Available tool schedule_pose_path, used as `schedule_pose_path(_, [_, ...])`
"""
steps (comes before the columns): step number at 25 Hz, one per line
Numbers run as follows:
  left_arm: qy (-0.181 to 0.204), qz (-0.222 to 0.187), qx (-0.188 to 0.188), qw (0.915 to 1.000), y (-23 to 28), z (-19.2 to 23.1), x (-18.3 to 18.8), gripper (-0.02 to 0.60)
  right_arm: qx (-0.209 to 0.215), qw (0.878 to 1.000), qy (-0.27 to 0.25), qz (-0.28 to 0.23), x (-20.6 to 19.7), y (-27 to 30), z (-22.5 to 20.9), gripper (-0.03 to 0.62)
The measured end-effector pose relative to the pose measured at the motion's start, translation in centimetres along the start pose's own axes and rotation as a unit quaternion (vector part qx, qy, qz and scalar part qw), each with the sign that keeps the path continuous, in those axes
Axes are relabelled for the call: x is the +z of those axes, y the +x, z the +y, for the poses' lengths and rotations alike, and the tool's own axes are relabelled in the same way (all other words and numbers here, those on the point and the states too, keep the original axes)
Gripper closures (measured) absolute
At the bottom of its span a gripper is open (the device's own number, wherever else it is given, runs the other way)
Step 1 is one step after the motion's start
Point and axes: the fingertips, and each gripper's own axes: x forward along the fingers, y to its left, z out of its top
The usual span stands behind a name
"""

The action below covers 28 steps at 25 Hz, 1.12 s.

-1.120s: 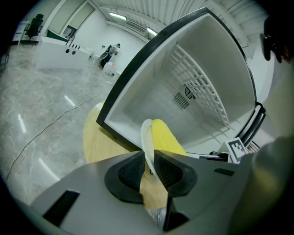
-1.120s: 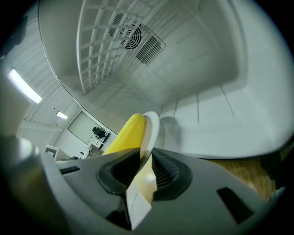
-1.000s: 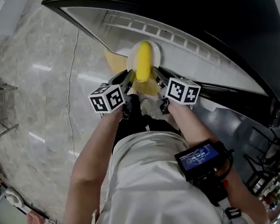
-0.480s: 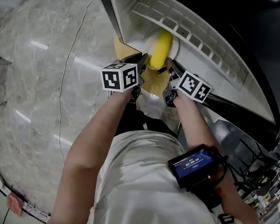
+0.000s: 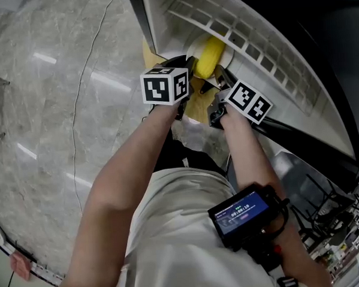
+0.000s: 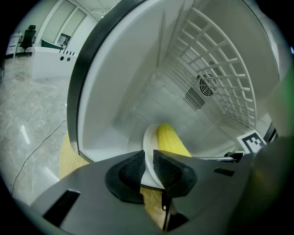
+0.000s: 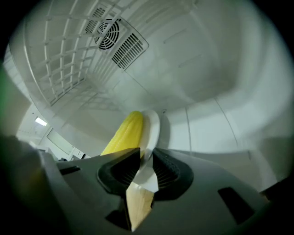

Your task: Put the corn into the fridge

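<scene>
Largely hidden under corn [image 5: 208,55], plate [image 6: 149,138] sits gripped by left claw [image 6: 147,170] and right claw [image 7: 143,170].

corn [image 5: 210,55]: near end hidden behind the left gripper [image 5: 189,67] from above
plate [image 5: 192,48]: from above only a sliver of rim shows past the corn and the left gripper
tan sheet [image 5: 195,107] under the plate: mostly covered, cannot tell what it is
wrist screen [image 5: 238,213]: digits too small to read
fridge [image 5: 161,21]: cut off by the top and right edges
pale blur [image 6: 280,114] at the right of the left gripper view: too smeared to tell what it is
</scene>
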Motion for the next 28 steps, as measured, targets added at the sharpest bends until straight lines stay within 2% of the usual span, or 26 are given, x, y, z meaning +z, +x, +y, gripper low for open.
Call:
schedule_pose_path(8, [0.038, 0.004, 0.014, 0.9992, 1.5, -0.2, 0.9, 0.52, -0.028, 1.0, 0.003, -0.007, 1.0, 0.6, -0.5, 0.52])
schedule_pose_path(16, [0.056, 0.008, 0.025, 0.9981, 3.5, -0.8, 1.5, 0.52, -0.049, 0.999, -0.009, -0.01, 2.9, 1.3, -1.8, 0.522])
schedule_pose_path(22, [0.093, 0.026, 0.037, 0.9946, 3.9, -0.7, 1.4, 0.518, -0.076, 0.997, -0.024, -0.005, 2.9, 1.5, -2.0, 0.52])
schedule_pose_path(28, [0.141, 0.036, 0.05, 0.9881, 4.6, -0.5, 1.6, 0.508, -0.079, 0.996, -0.043, -0.005, 3.4, 1.8, -2.1, 0.519])
